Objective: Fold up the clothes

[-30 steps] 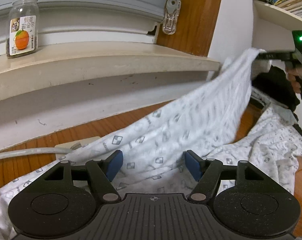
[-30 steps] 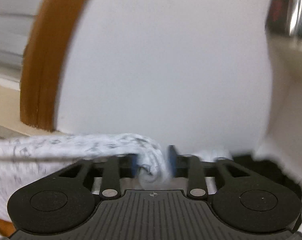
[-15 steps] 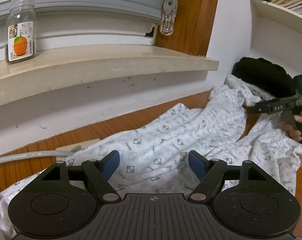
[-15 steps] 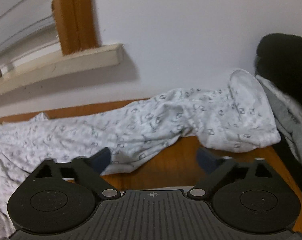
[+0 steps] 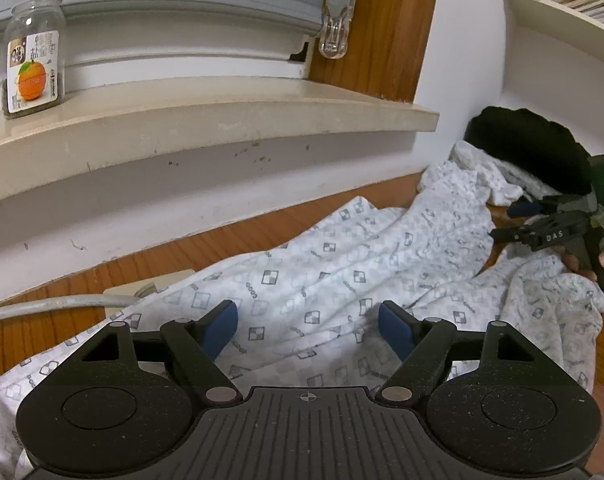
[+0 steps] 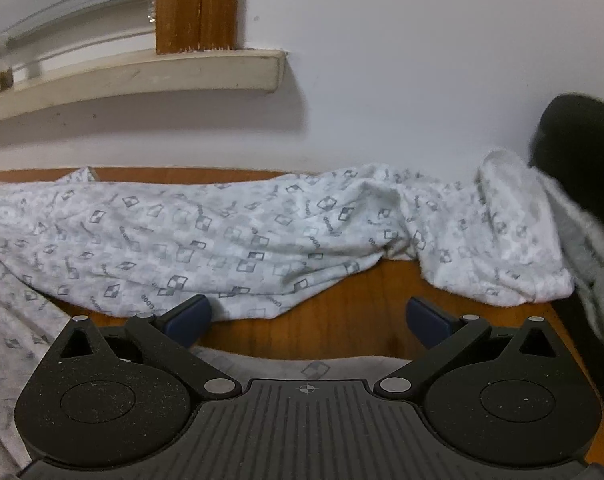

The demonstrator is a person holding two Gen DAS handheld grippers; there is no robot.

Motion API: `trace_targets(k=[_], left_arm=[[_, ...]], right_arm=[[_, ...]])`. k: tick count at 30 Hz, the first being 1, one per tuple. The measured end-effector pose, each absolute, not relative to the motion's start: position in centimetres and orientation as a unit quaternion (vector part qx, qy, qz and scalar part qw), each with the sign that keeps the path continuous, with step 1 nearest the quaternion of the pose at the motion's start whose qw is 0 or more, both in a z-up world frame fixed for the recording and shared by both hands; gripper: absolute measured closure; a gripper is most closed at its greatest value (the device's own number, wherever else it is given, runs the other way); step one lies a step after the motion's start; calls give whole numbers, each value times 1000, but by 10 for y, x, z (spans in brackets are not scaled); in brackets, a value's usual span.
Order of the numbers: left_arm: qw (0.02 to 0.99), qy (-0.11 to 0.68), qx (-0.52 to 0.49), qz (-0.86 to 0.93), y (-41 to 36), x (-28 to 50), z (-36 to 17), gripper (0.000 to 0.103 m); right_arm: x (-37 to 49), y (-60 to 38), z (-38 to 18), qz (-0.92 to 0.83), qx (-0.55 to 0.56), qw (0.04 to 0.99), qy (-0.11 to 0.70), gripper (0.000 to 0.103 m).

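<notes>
1. Left wrist view: set low over the patterned garment (image 5: 322, 280), angled down toward the windowsill (image 5: 222, 112).
2. Right wrist view: aimed likewise, further right of the windowsill (image 6: 142, 76).
3. Garment (image 6: 222, 232) shared.

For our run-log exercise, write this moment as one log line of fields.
task: fold clothes | left gripper: open over patterned garment | right gripper: open, holding nothing | garment: spread on wooden table

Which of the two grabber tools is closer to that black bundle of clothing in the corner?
Right. The right gripper hangs open just in front of the black bundle. The left gripper sits open over the white patterned garment, far from the corner.
</notes>
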State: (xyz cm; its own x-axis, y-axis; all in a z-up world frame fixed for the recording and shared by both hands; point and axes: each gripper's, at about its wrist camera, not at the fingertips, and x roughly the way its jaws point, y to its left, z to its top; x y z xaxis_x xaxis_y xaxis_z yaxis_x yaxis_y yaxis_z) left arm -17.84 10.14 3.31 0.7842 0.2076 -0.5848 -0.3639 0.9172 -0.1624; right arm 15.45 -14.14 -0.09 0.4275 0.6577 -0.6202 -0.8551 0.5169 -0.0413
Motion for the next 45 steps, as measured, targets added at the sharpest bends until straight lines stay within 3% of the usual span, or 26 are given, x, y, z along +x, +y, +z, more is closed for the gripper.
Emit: trace_targets(k=[30, 45], left_arm=[[938, 279, -119, 167, 96, -185, 44, 22], [912, 249, -150, 290, 110, -353, 82, 21]], right_arm=[[160, -143, -2, 466, -160, 819, 295, 0], [134, -141, 27, 486, -121, 821, 275, 3]])
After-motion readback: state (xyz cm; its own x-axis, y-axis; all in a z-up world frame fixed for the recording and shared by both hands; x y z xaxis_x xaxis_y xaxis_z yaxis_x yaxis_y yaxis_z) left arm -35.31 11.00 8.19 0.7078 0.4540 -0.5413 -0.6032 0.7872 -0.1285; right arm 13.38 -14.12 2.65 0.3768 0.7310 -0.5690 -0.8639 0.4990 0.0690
